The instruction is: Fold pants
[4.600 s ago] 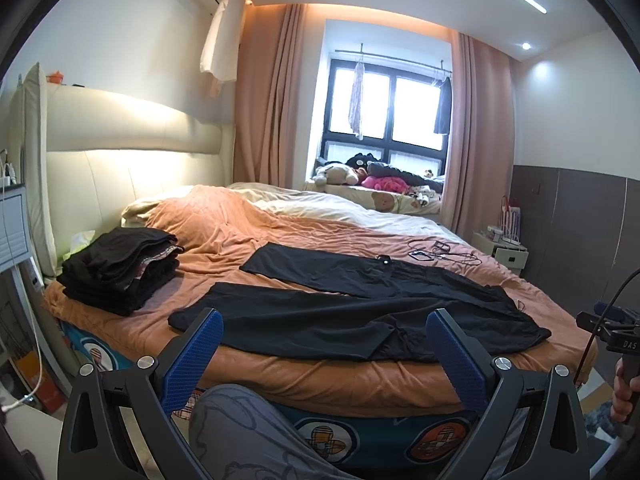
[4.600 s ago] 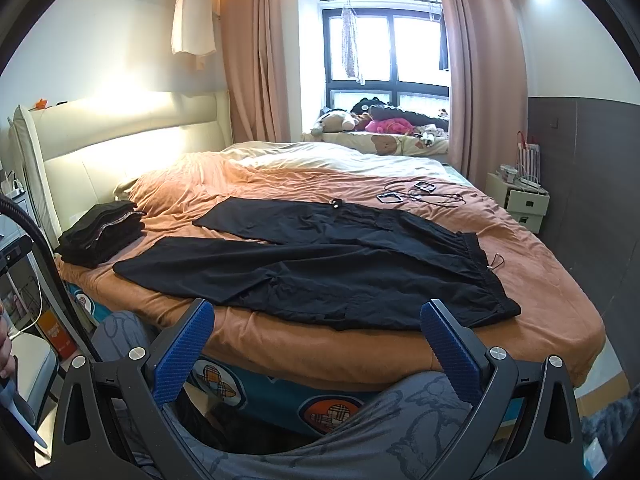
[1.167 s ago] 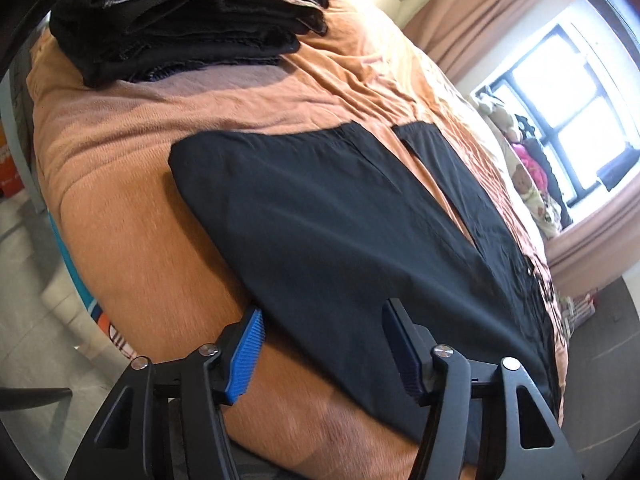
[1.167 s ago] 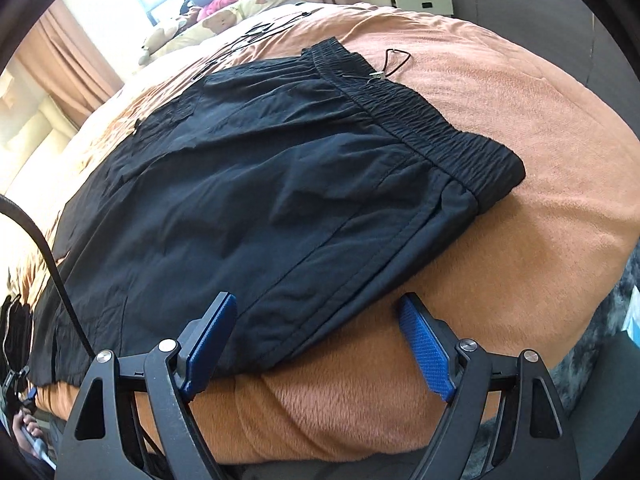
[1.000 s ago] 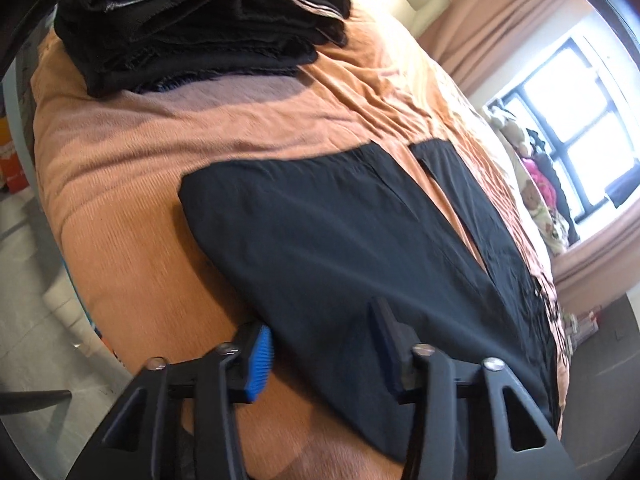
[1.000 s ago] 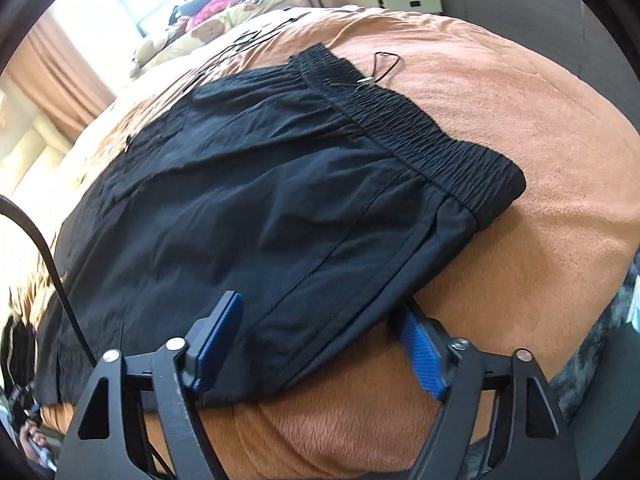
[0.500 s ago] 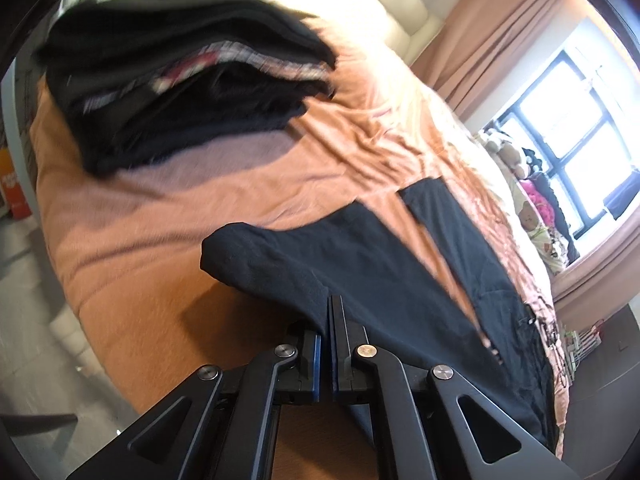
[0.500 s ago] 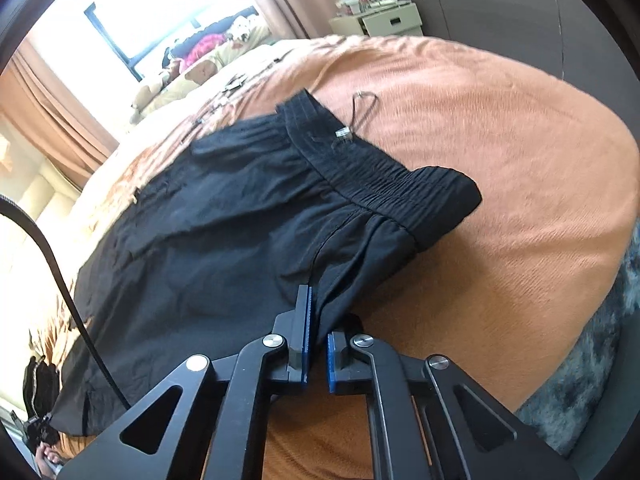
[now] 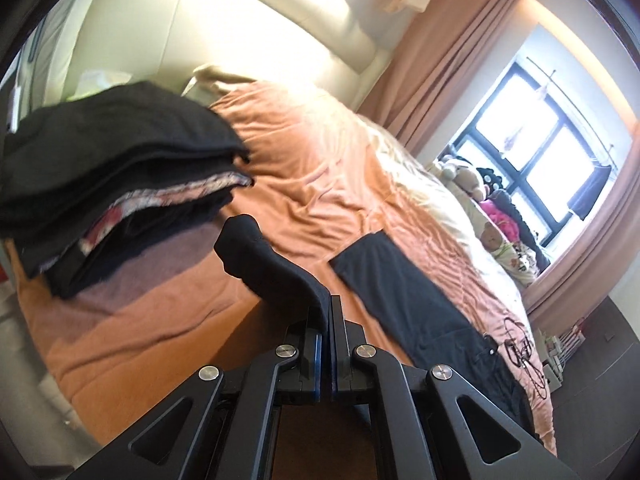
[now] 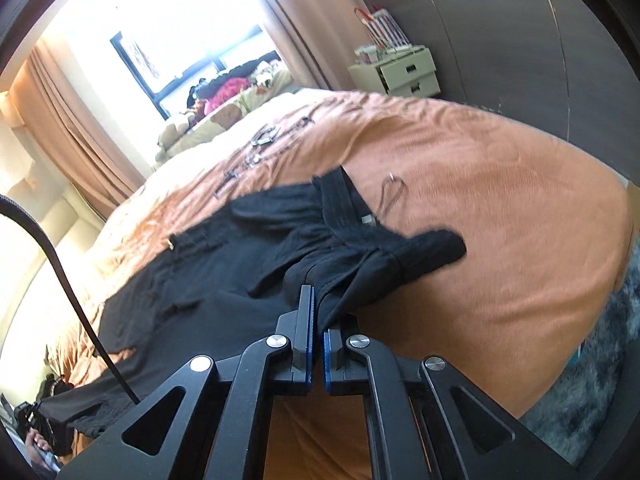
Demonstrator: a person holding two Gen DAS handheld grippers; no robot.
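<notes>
The left gripper [image 9: 330, 320] pinches the near leg's hem of the black pants [image 9: 408, 292] and the right gripper [image 10: 316, 320] pinches the waistband side, jaws pressed on cloth, evidently to carry the near leg over the far one lying on the bed [image 9: 320, 152]. A stack of folded clothes [image 9: 112, 184] sits just beside the lifted hem, and loose cables [image 10: 260, 140] lie beyond the waistband; neither appears to block the fold.
</notes>
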